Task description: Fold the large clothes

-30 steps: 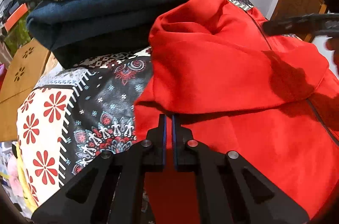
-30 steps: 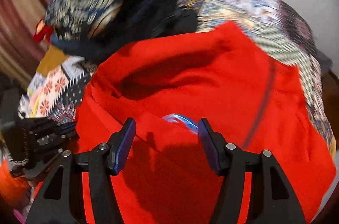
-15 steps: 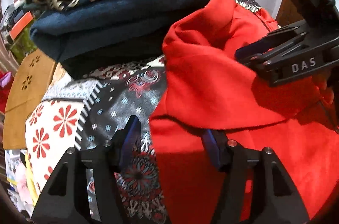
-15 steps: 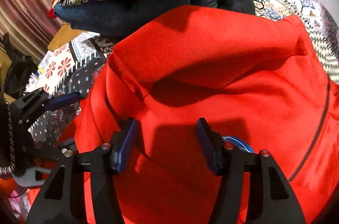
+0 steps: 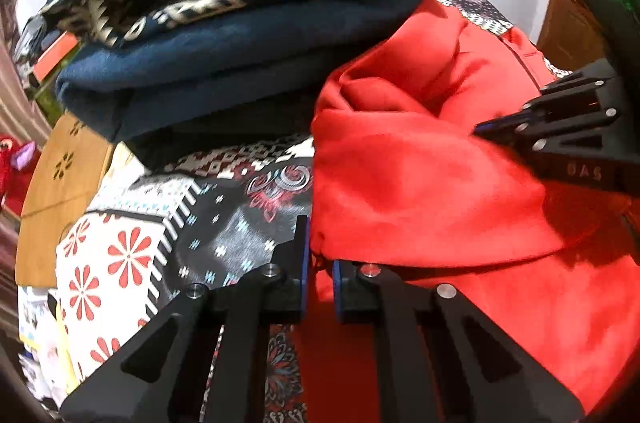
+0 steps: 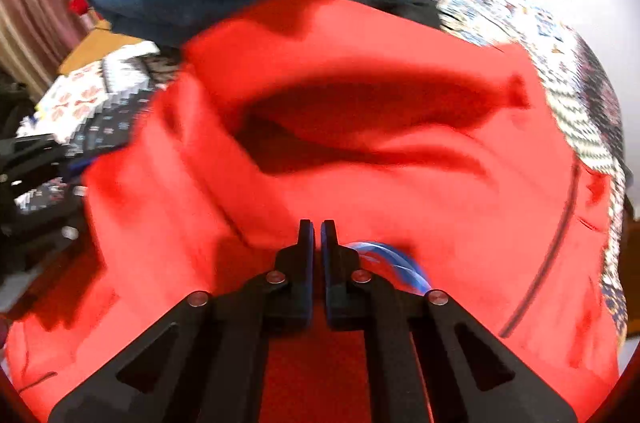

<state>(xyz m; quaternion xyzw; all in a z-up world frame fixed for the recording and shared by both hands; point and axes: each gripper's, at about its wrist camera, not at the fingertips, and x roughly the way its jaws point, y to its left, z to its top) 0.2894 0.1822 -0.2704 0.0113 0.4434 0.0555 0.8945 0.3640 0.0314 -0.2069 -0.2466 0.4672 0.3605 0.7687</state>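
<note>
A large red hooded garment (image 5: 420,175) lies on a patterned bedspread (image 5: 224,223), its hood folded over the body. My left gripper (image 5: 319,255) is shut on the hood's lower left edge. My right gripper (image 6: 317,243) is shut on a fold of the red garment (image 6: 400,159) near a blue and white print (image 6: 394,259). The right gripper also shows in the left wrist view (image 5: 504,127), at the right, pressed against the hood. The left gripper shows blurred at the left edge of the right wrist view (image 6: 52,159).
A stack of folded dark blue clothes (image 5: 224,35), topped by a navy piece with gold patterns, sits behind the red garment. A mustard cloth (image 5: 60,191) lies at the left. A wooden panel (image 5: 568,23) stands at the far right.
Both grippers were open half a second ago and have closed on the red garment. The right wrist view is blurred from motion.
</note>
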